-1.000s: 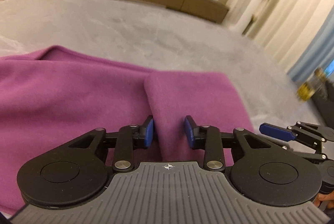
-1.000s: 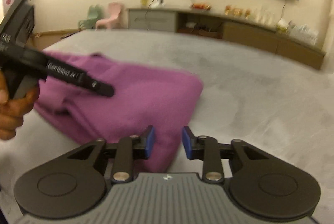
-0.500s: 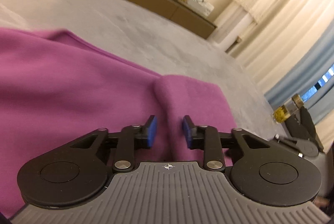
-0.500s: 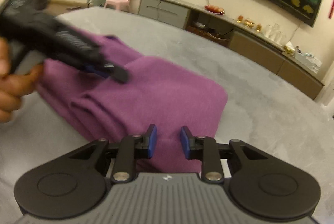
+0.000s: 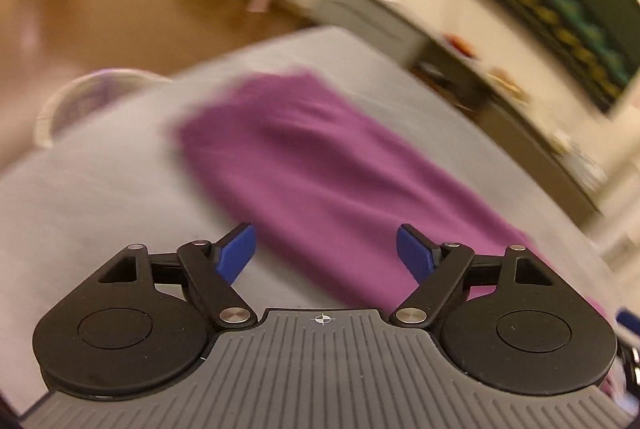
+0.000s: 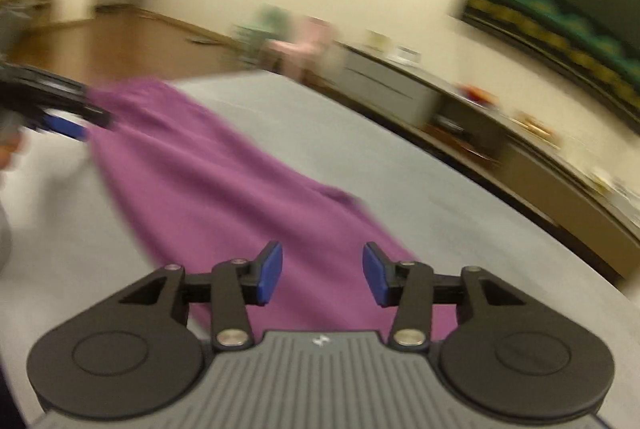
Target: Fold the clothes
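Grey matte surface (image 5: 100,197) seen bare around cloth on both sides; its curved far edge runs across upper half of both views, brown floor beyond. Purple garment (image 5: 320,169), soft fleece-like, long narrow strip, laid diagonally through frame centre. Left gripper (image 5: 325,249) spread wide, jaws just opened, nothing pinched. Right gripper (image 6: 322,273) partly spread, jaws just opened, cloth beneath, not pressed. Pale round basket (image 5: 68,101) at left edge.
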`<action>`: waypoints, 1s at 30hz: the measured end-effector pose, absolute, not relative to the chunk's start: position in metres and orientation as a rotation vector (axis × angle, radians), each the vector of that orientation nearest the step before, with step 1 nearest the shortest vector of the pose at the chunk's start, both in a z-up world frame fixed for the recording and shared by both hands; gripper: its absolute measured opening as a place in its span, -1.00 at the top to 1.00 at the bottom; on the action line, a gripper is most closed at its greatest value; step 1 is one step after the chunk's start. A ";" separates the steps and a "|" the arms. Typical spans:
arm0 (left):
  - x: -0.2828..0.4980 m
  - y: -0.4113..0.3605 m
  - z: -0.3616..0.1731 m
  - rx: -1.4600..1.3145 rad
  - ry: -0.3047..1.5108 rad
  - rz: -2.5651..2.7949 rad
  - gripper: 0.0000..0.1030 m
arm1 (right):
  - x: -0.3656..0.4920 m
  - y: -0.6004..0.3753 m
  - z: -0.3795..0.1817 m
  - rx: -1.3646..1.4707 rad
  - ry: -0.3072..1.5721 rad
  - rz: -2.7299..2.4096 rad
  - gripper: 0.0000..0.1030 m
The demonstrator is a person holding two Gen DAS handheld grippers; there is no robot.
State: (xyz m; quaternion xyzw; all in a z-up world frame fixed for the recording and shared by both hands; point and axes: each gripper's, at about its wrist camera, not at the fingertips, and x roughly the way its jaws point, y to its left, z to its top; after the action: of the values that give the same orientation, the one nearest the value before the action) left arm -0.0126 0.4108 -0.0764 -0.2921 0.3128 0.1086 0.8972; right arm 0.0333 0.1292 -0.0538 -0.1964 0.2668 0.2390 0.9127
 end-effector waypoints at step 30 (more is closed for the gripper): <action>0.011 0.415 -0.071 -0.517 0.425 0.147 1.00 | 0.168 0.292 -0.062 -0.226 0.864 0.612 0.04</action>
State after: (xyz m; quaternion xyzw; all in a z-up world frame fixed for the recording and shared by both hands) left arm 0.0106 0.4153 -0.0713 -0.2536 0.2083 0.0719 0.9419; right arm 0.1681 0.2925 -0.0623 -0.1075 0.4111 0.2913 0.8571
